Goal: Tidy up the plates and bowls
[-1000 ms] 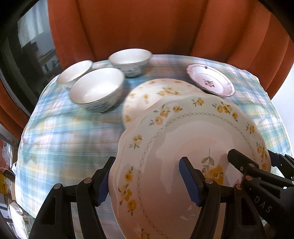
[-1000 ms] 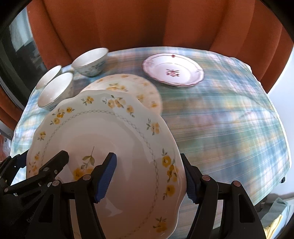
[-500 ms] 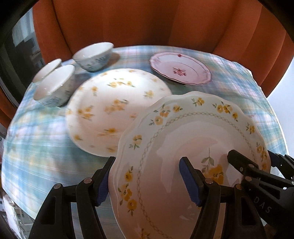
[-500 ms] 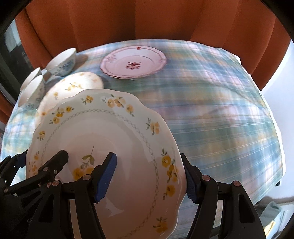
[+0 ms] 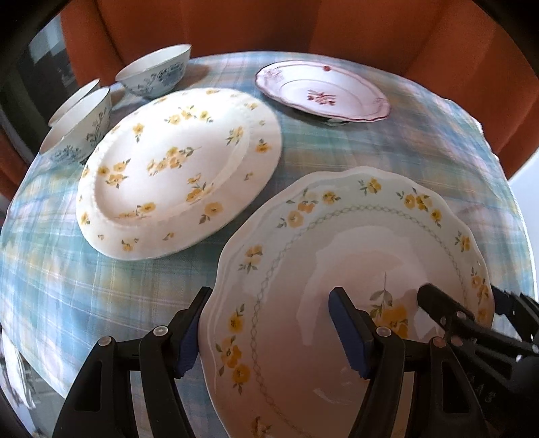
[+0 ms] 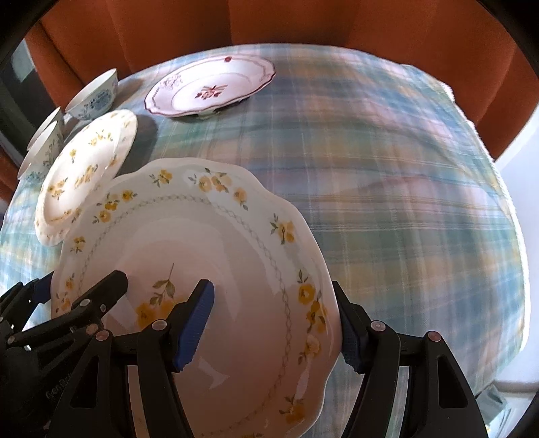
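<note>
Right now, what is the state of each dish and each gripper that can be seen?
Scalloped yellow-flower plate: lifted, tilted, held by both grippers.
Left gripper: shut on its rim.
Right gripper: shut on its rim.
Round yellow-flower plate: flat on tablecloth, empty.
Pink-trimmed plate: on tablecloth, empty.
Three blue-patterned bowls: upright.

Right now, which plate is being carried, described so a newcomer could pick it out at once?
Start from the blue plaid tablecloth before the orange curtain. Nearest the cameras, the scalloped white plate is gripped by the left gripper and the right gripper. Only it has a chain-link ring inside its yellow flowers, unlike the yellow-sprigged plate beside it.
</note>
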Action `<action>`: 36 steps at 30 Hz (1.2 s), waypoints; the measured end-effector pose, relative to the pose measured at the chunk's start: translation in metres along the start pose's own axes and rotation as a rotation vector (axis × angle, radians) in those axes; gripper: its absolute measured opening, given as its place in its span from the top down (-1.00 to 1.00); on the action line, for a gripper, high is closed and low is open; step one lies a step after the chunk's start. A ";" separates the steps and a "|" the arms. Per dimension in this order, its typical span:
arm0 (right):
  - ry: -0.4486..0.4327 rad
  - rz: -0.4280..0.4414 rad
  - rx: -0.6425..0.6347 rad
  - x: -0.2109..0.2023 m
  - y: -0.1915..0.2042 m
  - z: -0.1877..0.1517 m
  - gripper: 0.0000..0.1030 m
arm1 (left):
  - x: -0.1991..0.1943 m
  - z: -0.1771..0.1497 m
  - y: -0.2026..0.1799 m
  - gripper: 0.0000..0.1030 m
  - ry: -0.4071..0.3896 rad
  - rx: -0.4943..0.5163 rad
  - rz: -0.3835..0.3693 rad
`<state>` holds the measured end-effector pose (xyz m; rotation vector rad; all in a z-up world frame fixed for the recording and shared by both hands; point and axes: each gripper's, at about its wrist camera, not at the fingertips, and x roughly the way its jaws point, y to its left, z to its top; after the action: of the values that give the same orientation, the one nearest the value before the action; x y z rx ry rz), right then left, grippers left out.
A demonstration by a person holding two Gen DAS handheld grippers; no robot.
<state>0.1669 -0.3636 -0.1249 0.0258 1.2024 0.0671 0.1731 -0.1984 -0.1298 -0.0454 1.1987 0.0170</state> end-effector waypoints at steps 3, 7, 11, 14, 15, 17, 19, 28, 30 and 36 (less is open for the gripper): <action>0.028 0.021 -0.018 0.010 0.001 0.002 -0.37 | 0.009 0.001 0.001 -0.38 0.029 -0.038 0.007; 0.055 0.041 -0.017 0.019 -0.002 0.006 -0.39 | 0.010 -0.001 -0.002 -0.39 0.034 -0.039 0.007; 0.056 0.049 -0.026 0.021 -0.003 0.007 -0.40 | 0.009 0.000 -0.001 -0.40 0.046 -0.043 -0.001; 0.055 0.064 -0.016 0.019 -0.006 0.009 -0.40 | 0.006 0.002 0.002 -0.43 0.054 -0.041 -0.024; 0.042 0.065 -0.013 0.016 -0.007 0.010 -0.41 | 0.002 0.003 0.002 -0.43 0.048 -0.035 -0.029; 0.012 0.064 -0.007 0.008 -0.007 0.013 -0.50 | -0.007 0.005 0.002 -0.43 0.027 -0.013 -0.010; -0.018 0.050 0.001 -0.001 -0.006 0.014 -0.58 | -0.018 0.007 0.002 -0.44 -0.006 0.015 0.001; -0.074 0.020 0.047 -0.025 0.015 0.021 -0.67 | -0.035 0.021 0.033 -0.55 -0.045 0.046 -0.040; -0.089 0.011 0.055 -0.029 0.022 0.022 -0.67 | -0.036 0.027 0.044 -0.59 -0.048 0.052 -0.051; -0.119 -0.007 0.073 -0.038 0.055 0.032 -0.67 | -0.038 0.040 0.079 -0.64 -0.053 0.058 -0.073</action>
<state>0.1810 -0.3110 -0.0747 0.0888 1.0851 0.0153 0.1936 -0.1176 -0.0819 -0.0375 1.1432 -0.0807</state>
